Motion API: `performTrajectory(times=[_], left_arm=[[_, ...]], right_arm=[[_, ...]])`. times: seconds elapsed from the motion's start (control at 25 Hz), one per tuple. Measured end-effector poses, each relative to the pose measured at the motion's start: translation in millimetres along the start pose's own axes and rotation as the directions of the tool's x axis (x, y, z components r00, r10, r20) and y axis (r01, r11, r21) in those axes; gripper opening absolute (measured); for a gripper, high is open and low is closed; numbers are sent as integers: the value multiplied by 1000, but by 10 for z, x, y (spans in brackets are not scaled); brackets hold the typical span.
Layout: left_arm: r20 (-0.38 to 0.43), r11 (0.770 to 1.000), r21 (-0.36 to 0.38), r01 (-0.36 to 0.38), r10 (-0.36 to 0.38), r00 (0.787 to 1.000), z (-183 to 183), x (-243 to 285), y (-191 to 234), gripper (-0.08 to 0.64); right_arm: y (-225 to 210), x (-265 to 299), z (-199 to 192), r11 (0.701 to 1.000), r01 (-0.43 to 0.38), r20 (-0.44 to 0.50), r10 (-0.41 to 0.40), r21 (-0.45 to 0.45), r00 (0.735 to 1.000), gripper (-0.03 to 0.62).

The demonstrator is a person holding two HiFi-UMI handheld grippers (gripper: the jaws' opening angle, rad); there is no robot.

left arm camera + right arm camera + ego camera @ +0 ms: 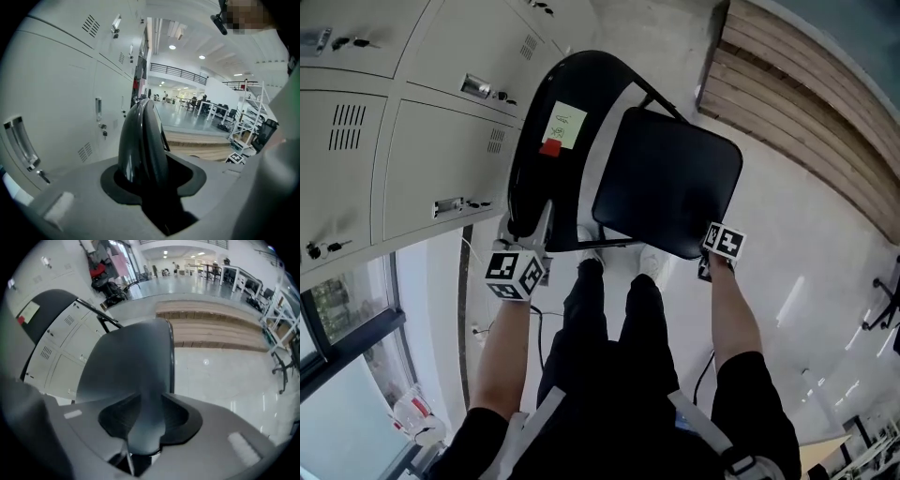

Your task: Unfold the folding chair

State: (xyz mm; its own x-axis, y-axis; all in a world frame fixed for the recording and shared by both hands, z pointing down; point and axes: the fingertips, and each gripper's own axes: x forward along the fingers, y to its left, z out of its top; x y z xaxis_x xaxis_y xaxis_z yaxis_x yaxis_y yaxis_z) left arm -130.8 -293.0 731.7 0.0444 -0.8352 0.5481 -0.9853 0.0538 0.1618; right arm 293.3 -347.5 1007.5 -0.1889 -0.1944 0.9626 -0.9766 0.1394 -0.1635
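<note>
Folding chair (652, 169) upright just in front of lockers (394, 141), seat (680, 202) angled out from backrest (530, 178), not yet flat. Left gripper (541, 223) clamped on backrest rim; right gripper (715, 248) clamped on seat edge farthest from lockers. Probably stiff metal frame, smooth slippery shell, moderate weight; best held at the rims, as now. Both grips together only in head view; rim deep between left pads only in left gripper view.

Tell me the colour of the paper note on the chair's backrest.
Pale yellow-green note on the black backrest; head view shows it best.
</note>
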Motion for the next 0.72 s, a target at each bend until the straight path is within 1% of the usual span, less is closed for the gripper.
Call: performTrajectory(times=[0.04,0.08,0.12,0.24,0.36,0.56,0.72], left_arm=[[-17,1000,6,22,-22,1000,-72,45,-91,153],[-28,999,3,41,-41,999,-117,82,-148,150],[-31,999,-6,54,-54,998,-134,102,-168,132],[-28,998,-18,67,-67,997,-125,109,-143,130],[-30,998,-16,67,-68,997,-110,103,-164,130],[-29,998,-8,63,-63,998,-72,104,-195,133],[-26,998,-6,59,-59,998,-74,102,-191,137]], right_arm=[[-31,11,-51,1000,10,-7,-10,-25,1000,121],[-38,31,-92,999,12,-12,-12,-35,1000,123],[-33,57,-125,999,10,-17,-11,-34,1000,123],[-32,144,-174,999,10,-21,-10,-40,1000,126],[-114,211,-266,998,30,-37,-32,-55,999,137],[-228,304,-328,999,38,-32,-38,12,999,132],[-229,333,-334,999,51,-28,-51,-3,998,132]])
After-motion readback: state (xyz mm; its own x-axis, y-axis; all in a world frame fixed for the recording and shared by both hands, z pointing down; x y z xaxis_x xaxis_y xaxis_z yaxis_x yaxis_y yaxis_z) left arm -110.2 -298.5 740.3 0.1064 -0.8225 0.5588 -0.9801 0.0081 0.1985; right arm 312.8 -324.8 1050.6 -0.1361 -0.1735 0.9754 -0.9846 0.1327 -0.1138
